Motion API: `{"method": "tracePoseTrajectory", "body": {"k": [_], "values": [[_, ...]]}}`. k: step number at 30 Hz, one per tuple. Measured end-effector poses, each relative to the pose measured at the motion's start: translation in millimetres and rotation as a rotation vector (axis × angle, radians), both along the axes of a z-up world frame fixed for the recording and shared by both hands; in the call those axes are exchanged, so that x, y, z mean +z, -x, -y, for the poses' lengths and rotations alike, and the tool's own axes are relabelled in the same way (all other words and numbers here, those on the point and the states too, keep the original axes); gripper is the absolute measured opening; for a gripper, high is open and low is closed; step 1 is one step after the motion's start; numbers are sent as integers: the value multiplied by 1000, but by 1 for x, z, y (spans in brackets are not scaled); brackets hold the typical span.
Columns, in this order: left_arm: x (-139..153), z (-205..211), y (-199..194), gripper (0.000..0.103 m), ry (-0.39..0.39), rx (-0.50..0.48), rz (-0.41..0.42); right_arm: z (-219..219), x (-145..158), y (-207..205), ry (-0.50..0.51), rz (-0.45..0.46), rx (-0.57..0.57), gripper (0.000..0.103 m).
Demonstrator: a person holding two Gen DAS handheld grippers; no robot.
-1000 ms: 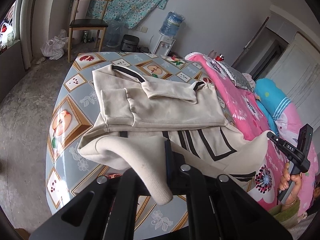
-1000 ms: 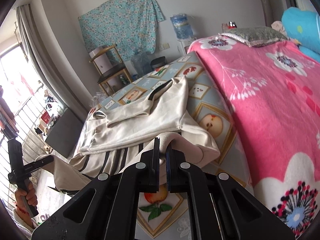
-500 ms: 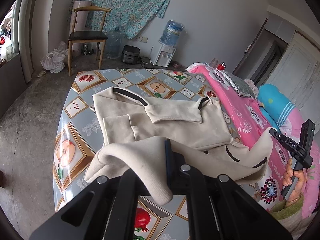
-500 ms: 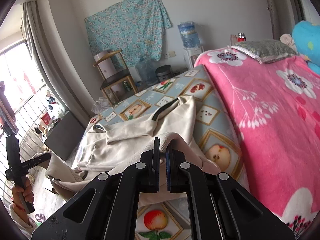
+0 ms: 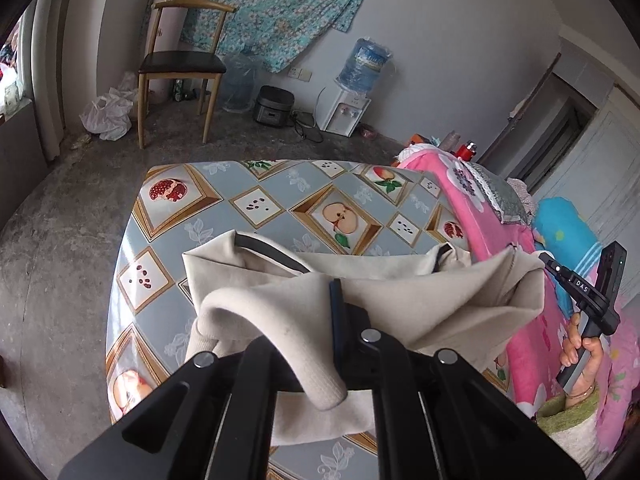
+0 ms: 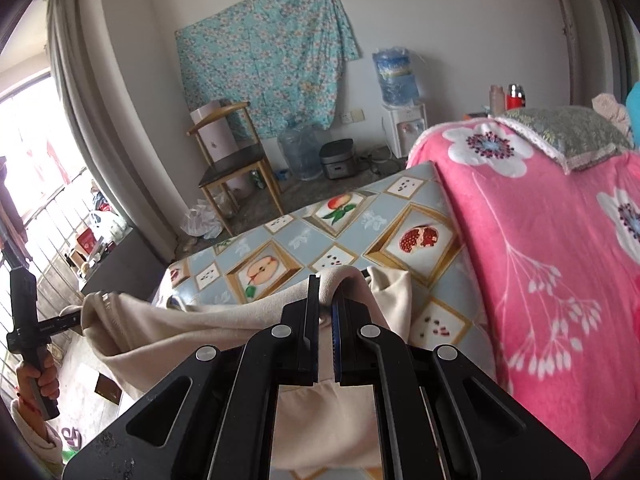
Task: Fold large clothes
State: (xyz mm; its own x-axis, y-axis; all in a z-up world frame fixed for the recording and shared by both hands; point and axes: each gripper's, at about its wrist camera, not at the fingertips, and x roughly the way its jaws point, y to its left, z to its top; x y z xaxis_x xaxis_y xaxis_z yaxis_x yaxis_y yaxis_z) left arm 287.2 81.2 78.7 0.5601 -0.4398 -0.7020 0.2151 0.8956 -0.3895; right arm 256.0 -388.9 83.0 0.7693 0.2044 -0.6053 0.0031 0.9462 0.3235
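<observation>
A large beige garment with black trim (image 5: 400, 296) lies on the table with the fruit-pattern cloth (image 5: 280, 208). Its near hem is lifted and stretched between my two grippers, above the folded part. My left gripper (image 5: 334, 300) is shut on one corner of the hem, which drapes over its left finger. My right gripper (image 6: 325, 292) is shut on the other corner (image 6: 348, 280). The right gripper also shows in the left wrist view (image 5: 560, 272), and the left gripper in the right wrist view (image 6: 76, 320). The lifted cloth hides most of the garment.
A bed with a pink flowered blanket (image 6: 540, 240) runs along the table's right side. A wooden chair (image 5: 180, 64), a water dispenser (image 5: 352, 96), a rice cooker (image 5: 274, 106) and a white bag (image 5: 108, 112) stand on the floor beyond the table's far edge.
Both grippers have carried the garment's near hem up and forward over the folded upper part, which is now mostly covered. More of the bare far tablecloth shows.
</observation>
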Motion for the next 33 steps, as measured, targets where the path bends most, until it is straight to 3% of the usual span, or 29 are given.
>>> {"method": "tracePoseTrajectory", "body": {"k": [4,5,6,7,8,9,10,12,16,20,26,31,33], "values": [[-39,-3,-53,10,35,29,-119,12,-38,-52,-97,-100,-11,5],[-52,-6,-64,14,73,37,-162,14,-50,-62,-127,-132,-6,8],[-65,-9,-73,25,105,51,-208,18,-64,-73,-147,-173,-18,11],[-77,-15,-79,35,109,99,-248,21,-76,-81,-149,-214,-36,20],[-83,-21,-82,48,96,155,-252,22,-82,-85,-138,-234,-51,36],[-85,-29,-82,51,91,207,-232,24,-88,-85,-116,-243,-71,43],[-86,-35,-80,52,106,226,-216,26,-91,-81,-97,-245,-90,51],[-83,-47,-70,57,154,239,-202,31,-92,-68,-107,-245,-95,53],[-67,-52,-36,58,109,212,-158,41,-79,-19,-112,-225,-99,63],[-68,-57,16,62,157,165,-180,50,-77,42,-196,-221,-100,72],[-112,-66,82,62,397,189,-315,47,-125,110,-420,-344,-118,75],[-161,-64,90,64,623,271,-451,37,-154,121,-548,-373,-142,74],[-172,-63,86,65,661,326,-463,35,-151,116,-540,-358,-166,74]]}}
